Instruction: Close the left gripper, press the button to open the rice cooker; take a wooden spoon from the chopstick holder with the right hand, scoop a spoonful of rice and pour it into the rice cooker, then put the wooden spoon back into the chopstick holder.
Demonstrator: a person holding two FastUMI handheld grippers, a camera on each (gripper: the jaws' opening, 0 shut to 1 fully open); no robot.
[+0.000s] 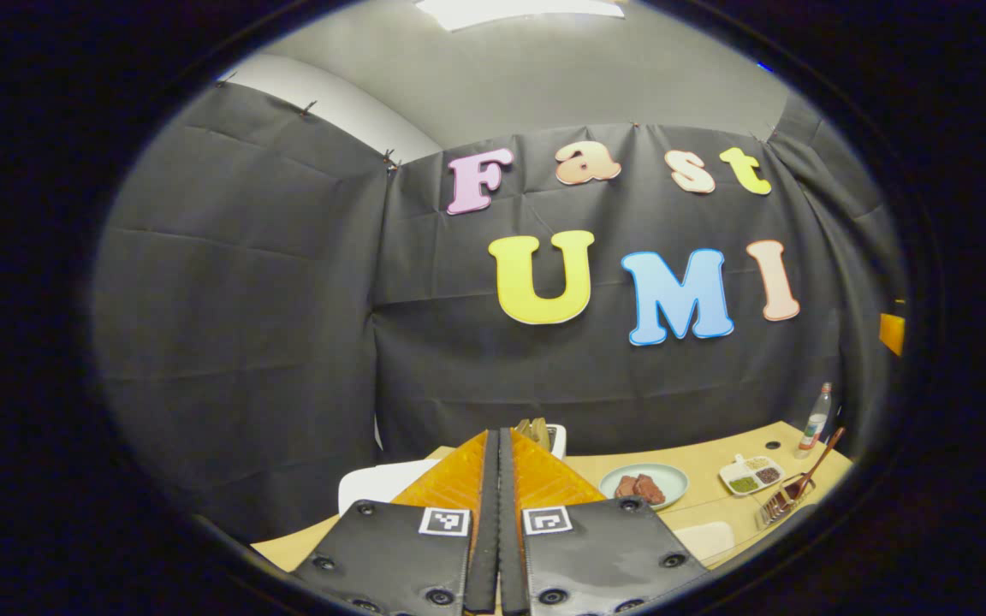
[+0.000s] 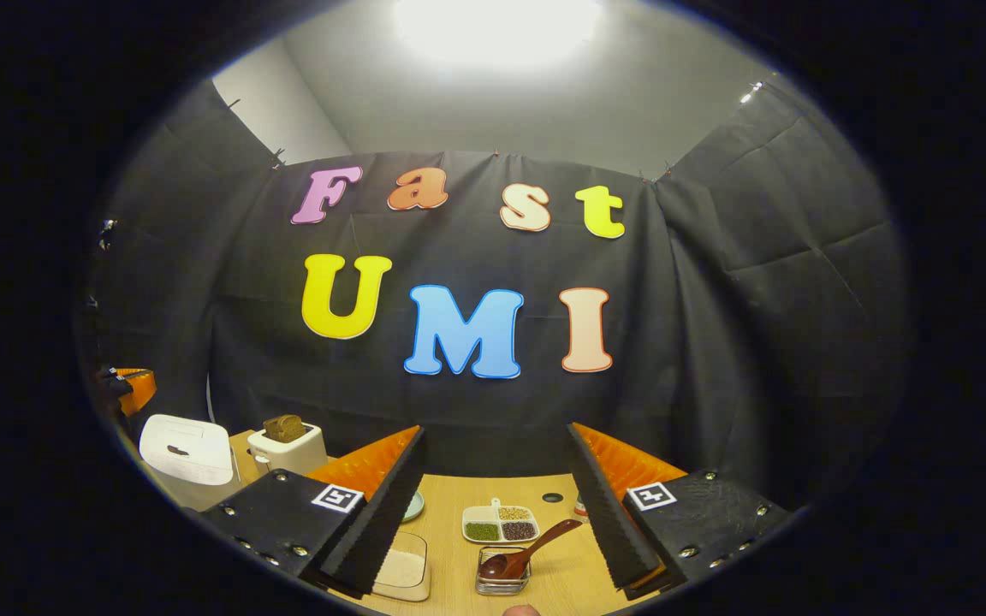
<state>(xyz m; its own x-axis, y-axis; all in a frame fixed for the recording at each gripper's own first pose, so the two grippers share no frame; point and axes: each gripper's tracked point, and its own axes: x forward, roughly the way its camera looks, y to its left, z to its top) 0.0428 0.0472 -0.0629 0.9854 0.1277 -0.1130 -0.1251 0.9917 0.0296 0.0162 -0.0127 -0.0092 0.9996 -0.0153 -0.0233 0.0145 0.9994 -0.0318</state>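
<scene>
In the right gripper view the white rice cooker [image 2: 187,449] stands at the far left with its lid down. A wooden spoon [image 2: 527,547] leans in the wire chopstick holder [image 2: 501,580] on the table, just ahead of my right gripper [image 2: 497,466], which is open with nothing between its fingers. A clear container of rice [image 2: 403,569] sits left of the holder. My left gripper [image 1: 499,436] is shut with nothing in it, raised above the table. The rice cooker [image 1: 377,483] lies low to its left, and the spoon [image 1: 814,470] and holder [image 1: 780,506] are far right.
A toaster [image 2: 288,445] with bread stands beside the cooker. A divided dish of beans [image 2: 500,524], a plate with meat [image 1: 643,483] and a bottle [image 1: 816,419] are on the wooden table [image 1: 707,466]. Black cloth walls close in the back and sides.
</scene>
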